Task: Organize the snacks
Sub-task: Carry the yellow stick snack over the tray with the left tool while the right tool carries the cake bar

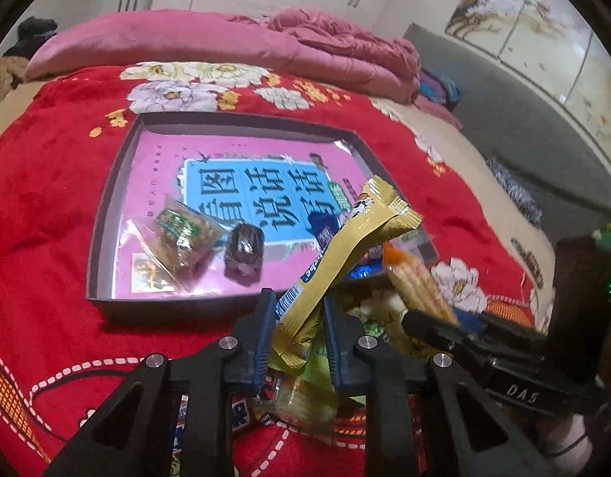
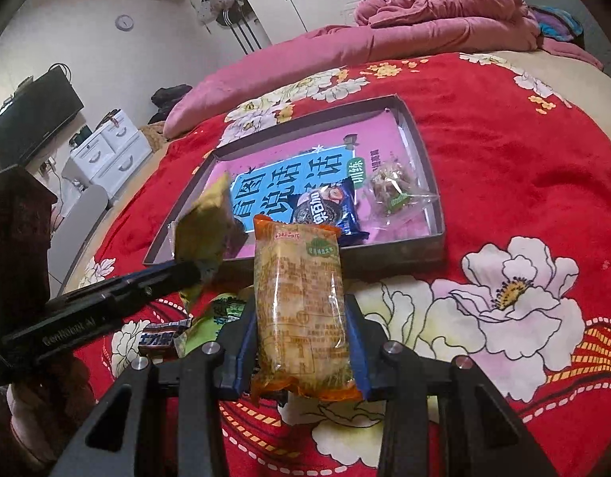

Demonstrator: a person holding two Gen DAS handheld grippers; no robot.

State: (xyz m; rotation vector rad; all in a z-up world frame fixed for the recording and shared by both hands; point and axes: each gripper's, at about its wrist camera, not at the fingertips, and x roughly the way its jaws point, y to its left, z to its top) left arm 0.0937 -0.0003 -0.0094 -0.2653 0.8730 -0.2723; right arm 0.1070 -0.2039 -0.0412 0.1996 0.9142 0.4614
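Two packets in hand, one per claw. My left gripper (image 1: 299, 318) is clenched on a long gold wafer packet (image 1: 345, 250), pinched near its lower end, the rest sticking up and tilted right over the near edge of the box (image 1: 107, 214). My right gripper (image 2: 301, 342) is clamped on a clear orange-trimmed biscuit pack (image 2: 299, 310), held upright between the blue pads (image 2: 355, 342), just short of the box's near wall. Box sits on the red floral blanket (image 1: 47, 183), with a pink and blue book cover (image 1: 250, 190) lining its floor. Inside it: a clear-wrapped nut snack (image 1: 182, 238), a small dark-wrapped candy (image 1: 244, 250) beside it, and a blue cookie packet (image 2: 329, 206). Loose on the blanket under the claws: a brown bar (image 2: 162, 338) and a green packet (image 2: 210, 318), close together near my left gripper. Pink quilt (image 1: 226, 43) lies bunched behind the box.
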